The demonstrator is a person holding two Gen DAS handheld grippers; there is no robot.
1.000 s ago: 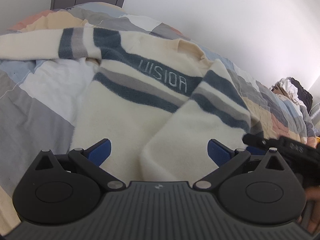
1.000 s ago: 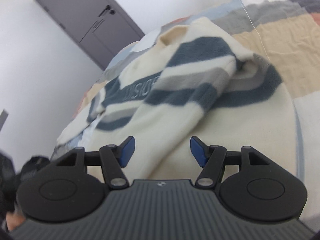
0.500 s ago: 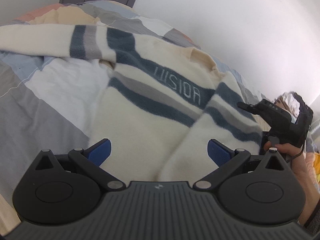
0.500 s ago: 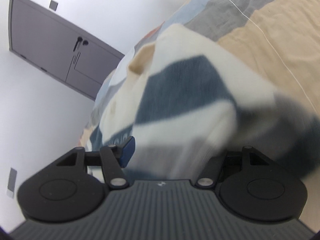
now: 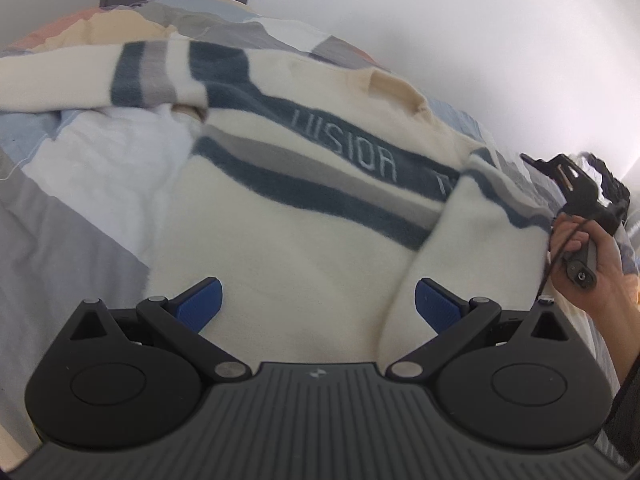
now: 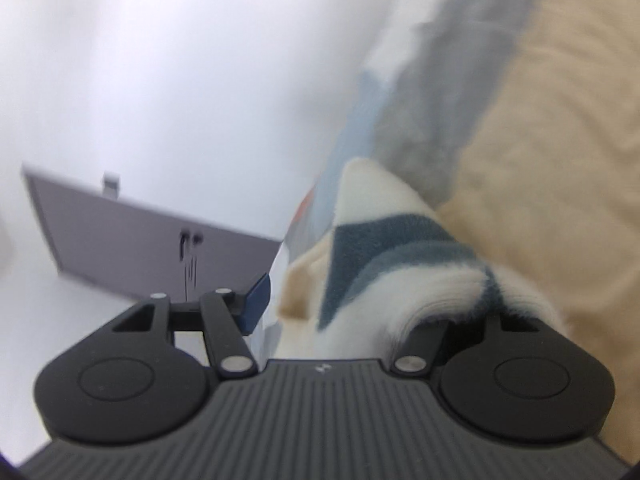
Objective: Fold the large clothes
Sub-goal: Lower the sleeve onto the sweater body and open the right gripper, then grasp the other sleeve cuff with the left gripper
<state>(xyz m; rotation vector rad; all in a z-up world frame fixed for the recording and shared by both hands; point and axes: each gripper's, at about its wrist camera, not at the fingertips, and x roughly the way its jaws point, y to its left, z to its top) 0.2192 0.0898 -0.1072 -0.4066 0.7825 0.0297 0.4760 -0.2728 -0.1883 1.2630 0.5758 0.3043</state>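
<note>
A cream sweater (image 5: 304,240) with blue and grey stripes and lettering lies spread on a patchwork bed. Its left sleeve (image 5: 80,76) stretches out to the left; its right sleeve (image 5: 460,248) is folded down over the body. My left gripper (image 5: 318,304) is open and empty, hovering above the sweater's lower body. My right gripper (image 6: 360,312) is open, low against the sweater's striped right shoulder (image 6: 384,256); fabric lies over its right finger and hides it. The right gripper also shows in the left wrist view (image 5: 576,196), held in a hand at the sweater's right edge.
The patchwork quilt (image 5: 64,248) of grey, white, blue and tan squares covers the bed (image 6: 552,152). A white wall runs behind the bed. A grey door (image 6: 132,240) stands at the far end. A pile of clothes (image 5: 612,184) lies at the right.
The right gripper has swung up and out to the sweater's right shoulder, with fabric now over its right finger. The left gripper has drifted slightly; it stays open.
</note>
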